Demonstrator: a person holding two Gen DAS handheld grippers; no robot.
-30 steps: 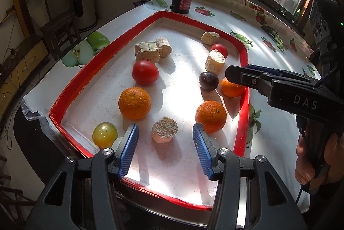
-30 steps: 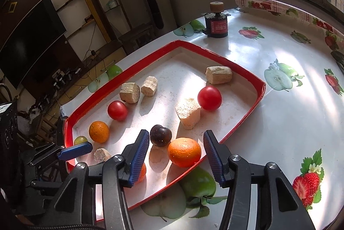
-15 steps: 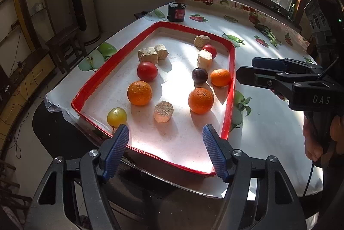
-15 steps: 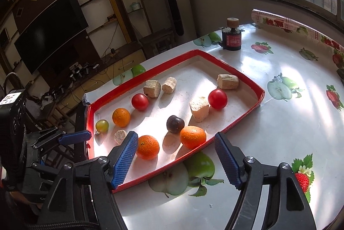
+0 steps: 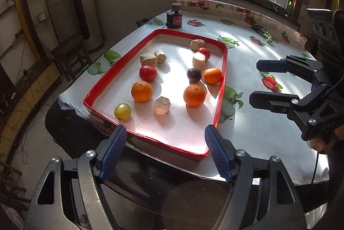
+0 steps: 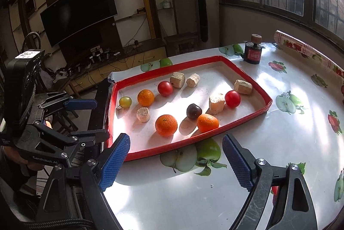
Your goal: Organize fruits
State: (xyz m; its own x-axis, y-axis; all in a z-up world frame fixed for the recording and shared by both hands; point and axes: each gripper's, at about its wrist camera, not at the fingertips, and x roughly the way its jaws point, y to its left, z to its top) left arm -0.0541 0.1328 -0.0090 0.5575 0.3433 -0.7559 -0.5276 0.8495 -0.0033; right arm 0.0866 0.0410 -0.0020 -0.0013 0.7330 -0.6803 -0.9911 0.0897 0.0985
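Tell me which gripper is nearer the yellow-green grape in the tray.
Left. The left gripper hangs open just off the tray's near edge by the grape. The right gripper is open over the tablecloth, beyond the tray's opposite rim.

Counts, all relative to the red-rimmed rectangular tray [image 5: 223, 71]. Inside it: 3 round oranges [image 5: 142, 91] [image 5: 194, 95] [image 5: 212, 75], 2 round red tomatoes [image 5: 148, 73] [image 5: 204, 53], 1 dark purple plum [image 5: 194, 75], 1 yellow-green round fruit [image 5: 122, 111], and approx. 5 tan crumbly blocks [image 5: 162, 102] [image 5: 147, 59] [image 5: 160, 55] [image 5: 198, 61] [image 5: 197, 44]. Outside, beyond its far corner: 1 black jar w/ red label and cork lid [image 5: 174, 18].
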